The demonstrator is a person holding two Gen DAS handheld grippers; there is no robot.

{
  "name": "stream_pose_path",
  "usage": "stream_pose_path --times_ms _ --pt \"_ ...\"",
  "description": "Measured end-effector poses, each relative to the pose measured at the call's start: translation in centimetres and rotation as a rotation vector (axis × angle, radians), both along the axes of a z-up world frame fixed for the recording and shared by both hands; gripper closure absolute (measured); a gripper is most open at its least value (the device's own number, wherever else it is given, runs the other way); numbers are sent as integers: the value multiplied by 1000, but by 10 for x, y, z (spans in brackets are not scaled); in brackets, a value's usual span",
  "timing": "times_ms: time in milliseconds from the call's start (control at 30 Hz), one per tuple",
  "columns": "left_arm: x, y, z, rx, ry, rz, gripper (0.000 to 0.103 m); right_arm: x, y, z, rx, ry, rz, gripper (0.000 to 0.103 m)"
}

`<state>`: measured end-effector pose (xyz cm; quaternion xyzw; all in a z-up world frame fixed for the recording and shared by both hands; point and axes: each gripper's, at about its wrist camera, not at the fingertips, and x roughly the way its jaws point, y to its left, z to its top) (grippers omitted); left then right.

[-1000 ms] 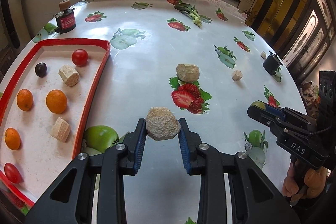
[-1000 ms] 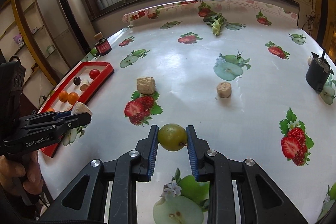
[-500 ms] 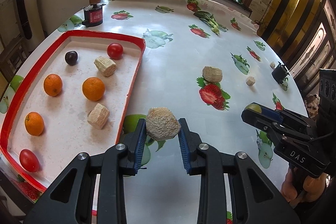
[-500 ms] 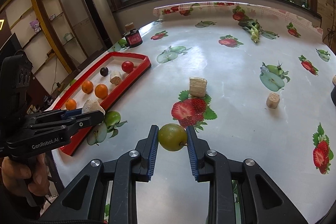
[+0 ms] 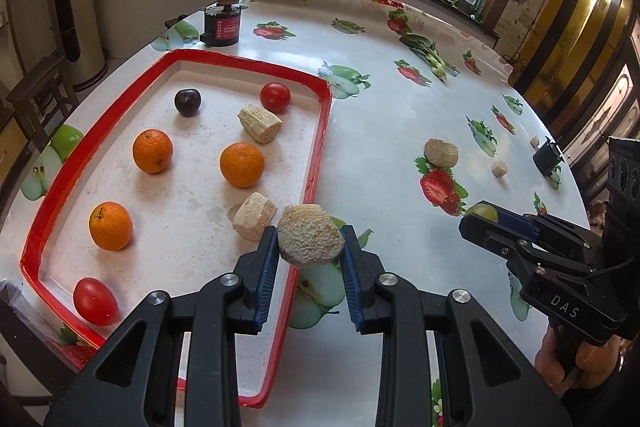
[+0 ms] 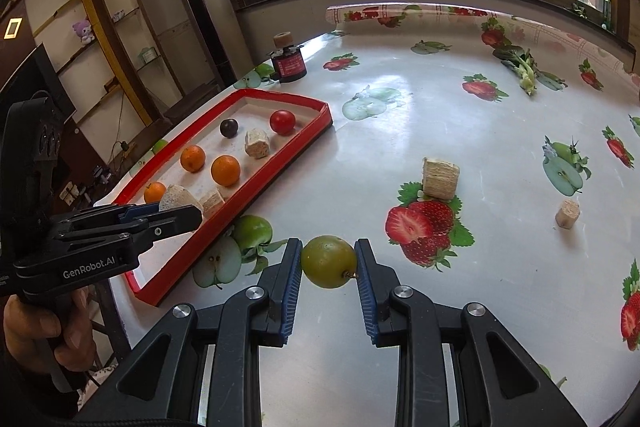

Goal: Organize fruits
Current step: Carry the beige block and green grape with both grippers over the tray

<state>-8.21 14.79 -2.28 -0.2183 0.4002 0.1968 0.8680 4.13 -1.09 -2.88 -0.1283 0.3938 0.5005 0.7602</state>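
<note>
My left gripper [image 5: 310, 247] is shut on a beige corn cob piece [image 5: 310, 241] and holds it above the right rim of the red tray [image 5: 320, 147]. The tray holds three oranges [image 5: 242, 164], two red tomatoes [image 5: 275, 97], a dark plum [image 5: 187, 101] and two corn pieces [image 5: 254, 216]. My right gripper [image 6: 328, 261] is shut on a green fruit [image 6: 328, 261] above the table, right of the tray [image 6: 316, 105]. The left gripper also shows in the right wrist view [image 6: 176, 213].
Two loose corn pieces lie on the fruit-print tablecloth, a large one [image 6: 440, 178] and a small one [image 6: 567, 213]. A black and red canister [image 5: 222, 23] stands behind the tray. A small black object [image 5: 546, 157] sits at the right edge.
Both grippers have moved left toward the tray with their loads. The left gripper's corn piece now hangs over the tray's right rim.
</note>
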Motion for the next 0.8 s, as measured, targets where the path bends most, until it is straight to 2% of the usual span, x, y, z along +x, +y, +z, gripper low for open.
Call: stream_pose_path --times_ms 400,800 --pt "-19 27 -4 -14 -1 50 75 -11 33 -3 -8 4 50 76" --pt "-33 61 -10 -35 1 108 75 -16 87 2 6 0 117 75"
